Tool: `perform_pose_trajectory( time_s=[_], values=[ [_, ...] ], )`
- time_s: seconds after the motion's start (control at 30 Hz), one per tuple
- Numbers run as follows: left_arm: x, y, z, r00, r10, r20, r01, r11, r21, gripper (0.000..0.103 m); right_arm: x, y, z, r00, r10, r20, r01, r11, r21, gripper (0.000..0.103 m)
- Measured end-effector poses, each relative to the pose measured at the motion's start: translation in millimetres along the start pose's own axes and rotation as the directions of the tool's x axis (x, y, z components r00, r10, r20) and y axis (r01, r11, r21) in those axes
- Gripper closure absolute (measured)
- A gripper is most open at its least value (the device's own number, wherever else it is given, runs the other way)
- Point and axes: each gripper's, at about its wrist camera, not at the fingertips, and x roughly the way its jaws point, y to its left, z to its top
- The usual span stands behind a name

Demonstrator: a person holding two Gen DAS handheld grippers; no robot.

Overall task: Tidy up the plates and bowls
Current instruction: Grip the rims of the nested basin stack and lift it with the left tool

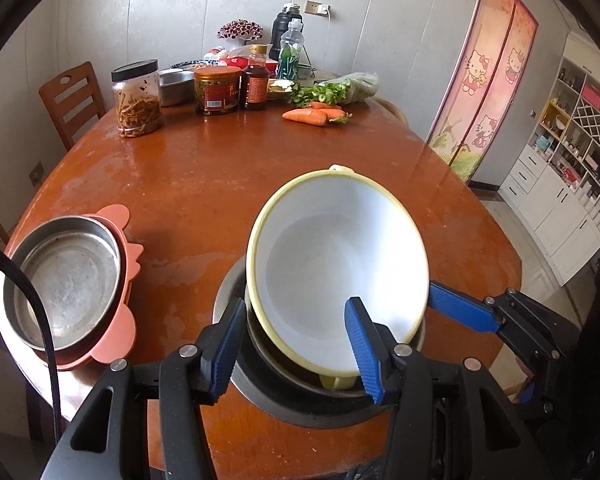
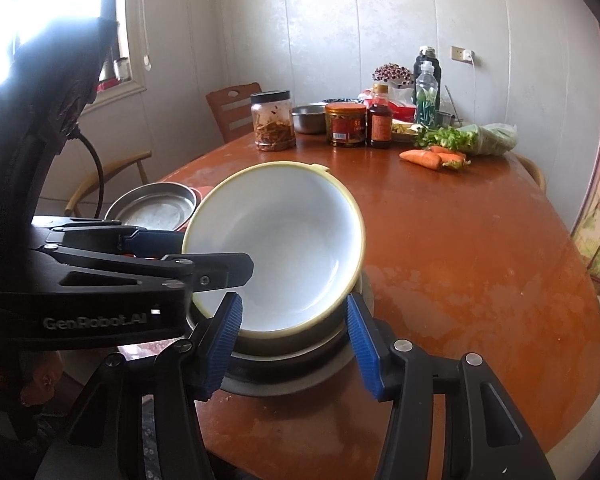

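Here the bowl (image 1: 340, 248), white inside with a yellow rim, sits near the table's (image 1: 220, 168) near edge, tipped up inside a steel basin (image 1: 300, 400). Its far rim is raised and its near rim sinks into the basin, so its mouth faces up and toward the near side. Two small tabs, one at the far top and one at the near bottom, set its axis running near to far.

The left gripper (image 1: 296, 304) straddles the bowl's left rim, one finger outside and one over the white inside; whether the pads press cannot be told. The right gripper (image 2: 293, 300) stands with its fingers on either side of the bowl's near edge, one tip at the right rim in the left view; whether it grips cannot be told either.

To the left, a steel pan (image 1: 68, 280) rests on a pink plate (image 1: 116, 344). The table is worn reddish wood. At its far side stand jars (image 1: 136, 100), bottles, greens and carrots (image 1: 304, 116). A chair (image 1: 72, 96) stands far left by the pale wall, a cartoon-cat curtain (image 1: 492, 80) hangs right, and white shelves (image 1: 572, 128) stand beyond it.
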Motion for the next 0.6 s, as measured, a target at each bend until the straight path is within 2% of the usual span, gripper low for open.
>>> perform_pose_trajectory(
  time_s=[0.13,0.6],
  values=[
    [-0.7,2.4,-0.9,1.0,-0.011,-0.006,0.011,1.0,-0.016,0.048,-1.2,-0.1,0.6,1.0,0.025,-0.002,-0.025,1.0,0.017,0.041],
    [-8.5,7.8,1.1,1.0,0.013,0.01,-0.013,0.999,-0.032,0.044,-6.3,-3.4,1.4,1.0,0.018,0.003,-0.018,0.999,0.043,0.035]
  ],
)
